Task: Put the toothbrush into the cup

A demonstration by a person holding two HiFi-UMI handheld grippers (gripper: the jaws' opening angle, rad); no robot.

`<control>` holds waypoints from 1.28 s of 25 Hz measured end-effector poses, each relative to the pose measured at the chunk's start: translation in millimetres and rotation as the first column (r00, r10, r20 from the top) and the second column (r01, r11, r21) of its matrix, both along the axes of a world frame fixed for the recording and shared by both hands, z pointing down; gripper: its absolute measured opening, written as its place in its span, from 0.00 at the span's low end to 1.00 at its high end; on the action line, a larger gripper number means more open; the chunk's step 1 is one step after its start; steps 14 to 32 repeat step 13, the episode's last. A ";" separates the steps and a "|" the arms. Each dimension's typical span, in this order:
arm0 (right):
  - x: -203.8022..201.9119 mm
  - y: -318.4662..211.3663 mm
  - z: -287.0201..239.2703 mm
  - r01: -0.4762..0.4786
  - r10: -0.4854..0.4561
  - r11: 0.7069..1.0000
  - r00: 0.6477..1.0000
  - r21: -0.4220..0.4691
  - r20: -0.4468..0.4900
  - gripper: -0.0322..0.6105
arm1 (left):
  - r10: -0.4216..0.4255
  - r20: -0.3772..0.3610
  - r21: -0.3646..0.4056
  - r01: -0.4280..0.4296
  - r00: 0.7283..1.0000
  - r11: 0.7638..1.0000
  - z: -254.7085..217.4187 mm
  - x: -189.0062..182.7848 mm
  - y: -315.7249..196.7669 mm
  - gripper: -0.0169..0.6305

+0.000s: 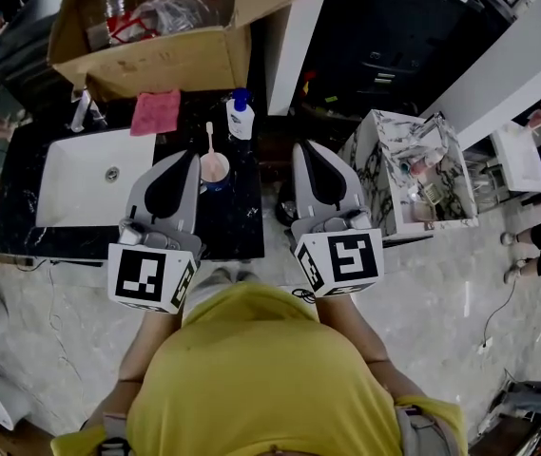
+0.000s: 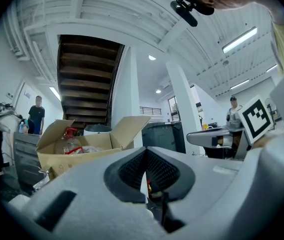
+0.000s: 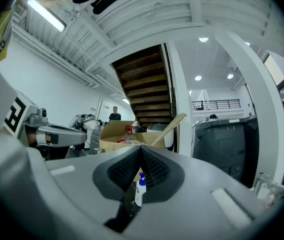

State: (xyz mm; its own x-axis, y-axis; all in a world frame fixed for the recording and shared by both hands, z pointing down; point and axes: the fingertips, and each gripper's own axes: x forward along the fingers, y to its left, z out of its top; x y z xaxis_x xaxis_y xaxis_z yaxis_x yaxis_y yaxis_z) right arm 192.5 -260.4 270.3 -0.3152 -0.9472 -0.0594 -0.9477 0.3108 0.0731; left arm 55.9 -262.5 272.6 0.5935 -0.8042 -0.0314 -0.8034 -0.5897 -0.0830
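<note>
A pinkish cup (image 1: 216, 170) stands on the black counter (image 1: 237, 221), just right of the sink. A white toothbrush (image 1: 209, 138) stands upright in it, head up. My left gripper (image 1: 195, 157) is held level right next to the cup, its jaws shut with nothing between them; in the left gripper view (image 2: 145, 150) the pads meet at the tip. My right gripper (image 1: 300, 146) hangs off the counter's right edge, apart from the cup, also shut and empty (image 3: 142, 148). The cup does not show in either gripper view.
A white sink (image 1: 80, 183) is set in the counter's left part. Behind the cup lie a pink cloth (image 1: 156, 112) and a blue-capped pump bottle (image 1: 241, 117). An open cardboard box (image 1: 156, 27) sits at the back. A marbled bin (image 1: 379, 155) stands to the right.
</note>
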 end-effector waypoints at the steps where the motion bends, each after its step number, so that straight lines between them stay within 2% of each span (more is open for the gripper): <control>1: 1.7 1.4 1.2 0.004 -0.004 1.000 1.000 -0.001 0.000 0.07 | -0.003 0.001 0.001 0.003 1.000 1.000 0.7 1.4 1.5 0.03; 13: 21.3 14.0 5.9 0.004 -0.004 1.000 1.000 -0.003 0.017 0.07 | 0.008 0.020 -0.007 -0.008 1.000 1.000 11.8 17.2 16.8 0.03; 32: 21.3 14.0 5.9 0.004 -0.004 1.000 1.000 -0.003 0.017 0.07 | 0.008 0.020 -0.007 -0.008 1.000 1.000 11.8 17.2 16.8 0.03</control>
